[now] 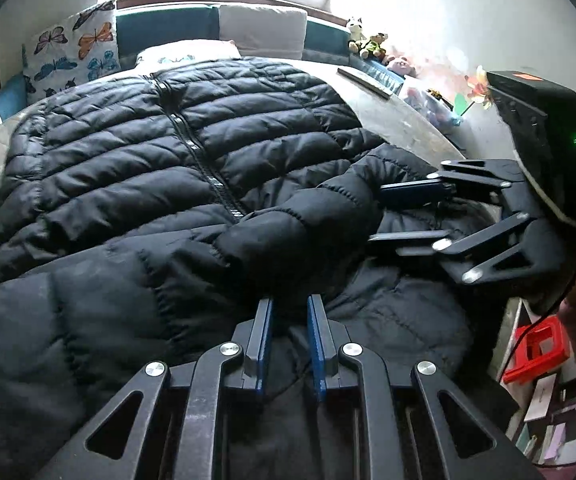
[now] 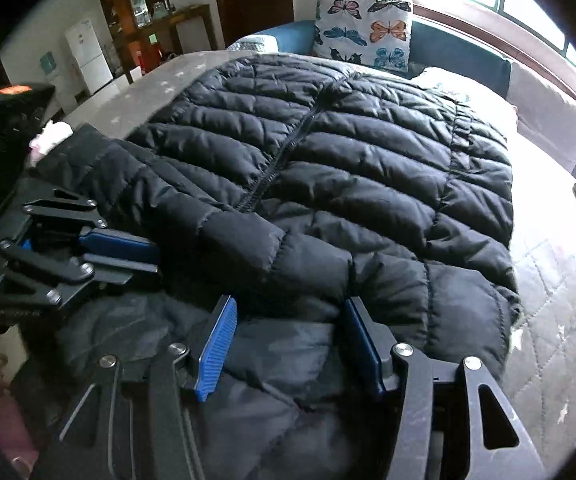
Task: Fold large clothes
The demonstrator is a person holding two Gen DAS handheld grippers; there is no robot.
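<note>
A large black puffer jacket point(image 1: 159, 160) lies spread front-up on a quilted table, zipper down its middle; it also shows in the right wrist view point(image 2: 348, 168). A sleeve point(image 1: 288, 232) is folded across the lower front. My left gripper point(image 1: 290, 312) hovers over the near hem, jaws narrowly apart with a fold of black fabric between them. My right gripper point(image 2: 288, 320) is open wide over the sleeve and hem. It also shows in the left wrist view point(image 1: 376, 216), at the sleeve's cuff. The left gripper shows in the right wrist view point(image 2: 155, 258).
A butterfly cushion point(image 1: 71, 52) and blue sofa point(image 2: 456, 52) stand behind the table under a window. Stuffed toys point(image 1: 368, 42) sit at the far right corner. A red stool point(image 1: 536, 348) stands on the floor at the right. The quilted table cover point(image 2: 560, 280) is bare to the right.
</note>
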